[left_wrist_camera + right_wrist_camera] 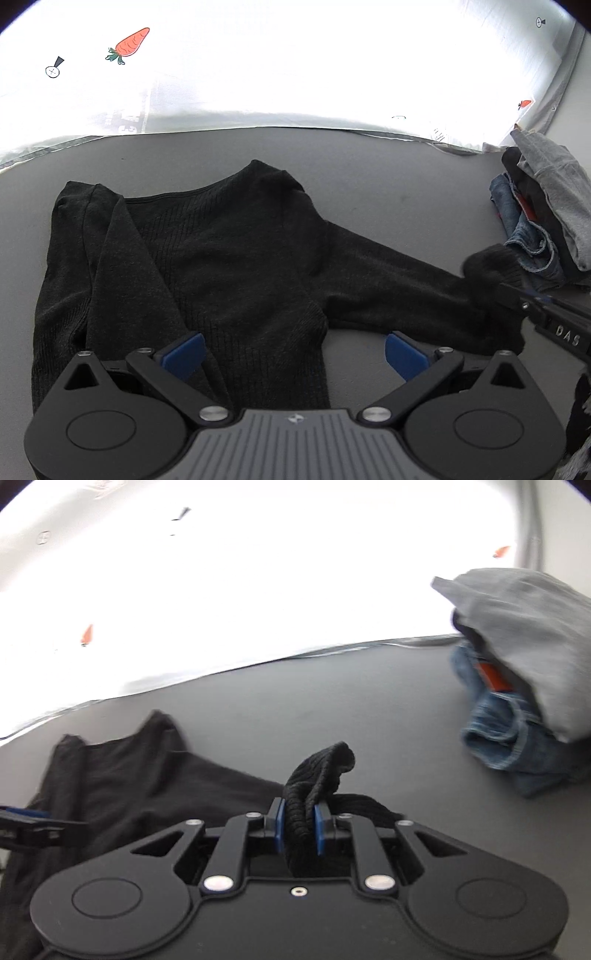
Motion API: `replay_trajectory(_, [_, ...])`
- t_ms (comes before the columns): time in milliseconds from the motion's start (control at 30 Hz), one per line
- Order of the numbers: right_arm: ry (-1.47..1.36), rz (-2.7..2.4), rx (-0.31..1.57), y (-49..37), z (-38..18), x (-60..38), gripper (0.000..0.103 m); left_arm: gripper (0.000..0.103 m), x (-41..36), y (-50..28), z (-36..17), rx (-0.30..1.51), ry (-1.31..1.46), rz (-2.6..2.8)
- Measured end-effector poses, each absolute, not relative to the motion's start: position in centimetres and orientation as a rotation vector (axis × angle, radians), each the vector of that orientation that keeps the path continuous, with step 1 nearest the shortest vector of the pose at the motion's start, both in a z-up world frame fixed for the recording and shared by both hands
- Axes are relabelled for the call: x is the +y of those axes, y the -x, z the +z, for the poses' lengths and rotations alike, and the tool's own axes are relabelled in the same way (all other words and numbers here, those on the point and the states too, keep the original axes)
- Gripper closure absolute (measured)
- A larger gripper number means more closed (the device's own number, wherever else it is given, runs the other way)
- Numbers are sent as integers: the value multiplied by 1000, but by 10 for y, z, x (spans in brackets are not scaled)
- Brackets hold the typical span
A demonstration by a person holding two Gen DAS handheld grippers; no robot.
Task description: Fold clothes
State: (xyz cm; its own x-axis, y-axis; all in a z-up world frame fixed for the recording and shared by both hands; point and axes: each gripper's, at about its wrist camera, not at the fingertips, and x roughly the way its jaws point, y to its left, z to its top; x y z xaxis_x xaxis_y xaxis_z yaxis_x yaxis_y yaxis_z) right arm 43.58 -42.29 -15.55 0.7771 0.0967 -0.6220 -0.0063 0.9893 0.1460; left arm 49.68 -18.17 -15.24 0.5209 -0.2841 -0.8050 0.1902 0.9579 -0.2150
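Pinching the ribbed cuff in my right gripper while my left gripper hovers wide and empty over the hem, I judge the black sweater, flat on the grey table, barely started: one sleeve crossed, body unfolded.

Black sweater: its hem lies hidden behind the left gripper. Pile of clothes: blurred, cut off by the right edge. White cloth behind the table: overexposed, its small printed marks too faint to read.
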Motion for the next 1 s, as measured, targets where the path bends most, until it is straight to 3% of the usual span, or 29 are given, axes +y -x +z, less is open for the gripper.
replay_trajectory(200, [145,341,650,-427,-159,-327,86,0,-171,-508,-149,1046,421,-372])
replay_trajectory(333, [258,450,635,-410,-163,-304,86,3,-176,-518,-160,1125,420,-357])
replay_trajectory(400, [265,470,635,-405,-162,-302,86,21,-178,-523,-167,1171,424,-359])
replay_trajectory(433, [268,476,635,-404,-162,-301,86,41,-179,-525,-171,1203,431,-358])
replay_trajectory(500, [279,484,636,-401,-161,-301,87,50,-180,-528,-178,1243,446,-363])
replay_trajectory(533, [278,487,645,-402,-161,-301,87,62,-180,-528,-179,1245,457,-375])
replay_trajectory(567, [277,487,648,-400,-161,-302,87,83,-181,-528,-178,1244,456,-381])
replay_trajectory(600, [276,486,652,-399,-161,-302,86,89,-182,-527,-176,1237,440,-376])
replay_trajectory(733, [292,470,644,-395,-152,-303,80,91,-185,-523,-159,1149,373,-358])
replay_trajectory(833, [232,453,664,-392,-139,-312,61,91,-175,-528,-137,1063,363,-324])
replay_trajectory(1000, [36,420,813,-383,-135,-331,57,91,-133,-537,-90,898,386,-248])
